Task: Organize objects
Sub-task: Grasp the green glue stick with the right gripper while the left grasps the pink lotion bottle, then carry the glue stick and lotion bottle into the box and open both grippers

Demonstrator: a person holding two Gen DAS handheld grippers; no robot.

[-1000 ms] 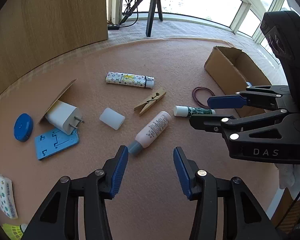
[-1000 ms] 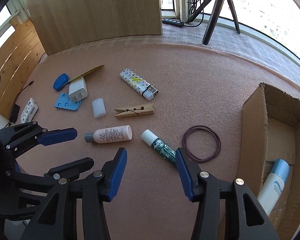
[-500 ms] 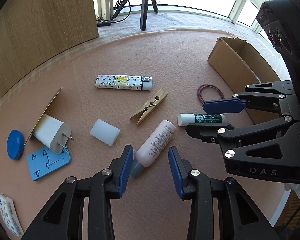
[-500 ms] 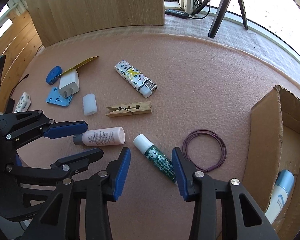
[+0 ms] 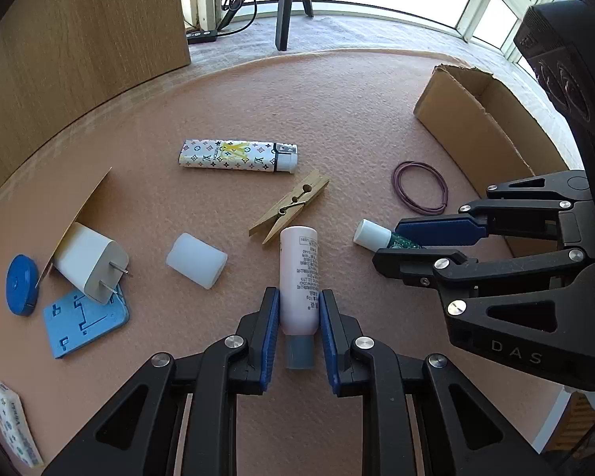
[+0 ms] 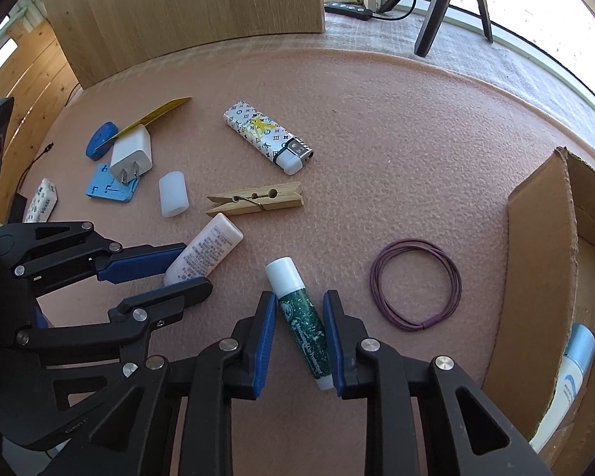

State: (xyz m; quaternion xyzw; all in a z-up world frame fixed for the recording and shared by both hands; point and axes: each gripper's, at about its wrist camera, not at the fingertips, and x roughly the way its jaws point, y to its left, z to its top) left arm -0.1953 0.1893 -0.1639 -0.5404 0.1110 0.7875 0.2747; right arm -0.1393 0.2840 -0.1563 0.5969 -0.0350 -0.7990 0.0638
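Right wrist view first: the box [image 6: 543, 277] stands open to the right of my right gripper [image 6: 300, 329], with a bottle [image 6: 571, 369] already lying inside. That is where I judge both picks should go.

My left gripper [image 5: 295, 331] is closing on the pink tube [image 5: 299, 277]. The blue pads look to be touching its sides just above the grey cap. The tube lies flat on the mat [image 5: 337, 119], long axis running straight away from the gripper, cap toward me, flat end toward the peg [image 5: 289, 208].

My right gripper is closing too, with the lip balm [image 6: 301, 317] between the pads. The right pad seems to meet its lower end; a sliver of gap shows on the left. It lies flat, tilted slightly across the jaws, white cap pointing away and to the left, near the hair tie [image 6: 415, 283].

To do this well, I'd finish both squeezes before lifting, and square the right gripper to the balm so it doesn't pivot out.
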